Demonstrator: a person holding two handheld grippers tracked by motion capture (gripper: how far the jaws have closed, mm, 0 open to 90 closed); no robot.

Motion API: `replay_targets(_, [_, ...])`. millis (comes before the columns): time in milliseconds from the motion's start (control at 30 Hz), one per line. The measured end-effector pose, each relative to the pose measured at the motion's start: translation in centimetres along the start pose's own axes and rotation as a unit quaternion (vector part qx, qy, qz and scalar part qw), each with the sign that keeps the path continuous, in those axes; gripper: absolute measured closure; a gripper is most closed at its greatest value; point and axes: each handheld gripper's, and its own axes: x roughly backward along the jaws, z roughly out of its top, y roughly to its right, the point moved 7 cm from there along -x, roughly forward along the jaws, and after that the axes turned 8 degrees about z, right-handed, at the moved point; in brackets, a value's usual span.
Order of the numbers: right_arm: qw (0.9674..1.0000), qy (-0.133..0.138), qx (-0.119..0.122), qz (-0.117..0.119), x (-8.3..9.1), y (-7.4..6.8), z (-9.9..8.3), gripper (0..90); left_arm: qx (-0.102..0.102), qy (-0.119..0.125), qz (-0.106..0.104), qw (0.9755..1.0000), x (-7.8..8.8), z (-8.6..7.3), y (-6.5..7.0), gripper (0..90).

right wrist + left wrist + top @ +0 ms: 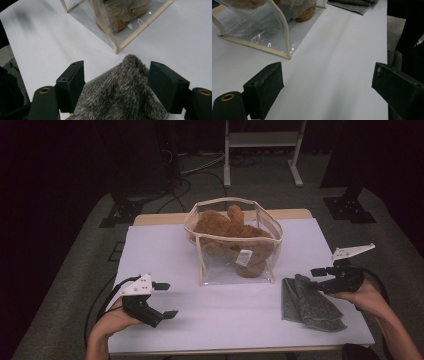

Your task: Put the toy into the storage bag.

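A: While the right gripper [116, 82] sits over the folded grey fleece cloth [311, 303], its jaws are spread wide with a raised fold between them. Pads don't press it yet, from the right gripper view.

B: So the step in hand is the approach to grasp. Where's the cloth?

A: Right side of the white table top [235, 312], near the front edge, just beside the clear plastic bag with cream piping [234, 240]. Brown plush toy [227, 227] sits inside the bag, which is open at the top.

B: Left side?

A: Left gripper [167, 300] is also spread, nothing between the jaws, parked over bare table at front left, well apart from the bag.

B: Next move?

A: My read: settle a little lower and close on that fold, then lift. Fleece is soft, so bite deep or only the top layer comes up.

B: Room?

A: Open table between bag and left gripper. The bag's front corner [116, 51] is near the cloth tip, so lift clear before swinging across. The table's right edge is near the cloth too.
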Motion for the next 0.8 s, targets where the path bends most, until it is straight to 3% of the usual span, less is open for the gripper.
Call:
replay_targets(500, [0.9999, 0.005, -0.013, -0.005, -0.1, -0.2, -3.5, 27.9, 0.000, -0.002, -0.002, 1.0000, -0.1, -0.1, 0.0, 9.0])
replay_targets(800, [0.9993, 0.026, -0.025, -0.001, -0.1, -0.4, -4.4, 27.9, 0.003, -0.002, -0.001, 1.0000, 0.1, -0.1, 0.0, 9.0])
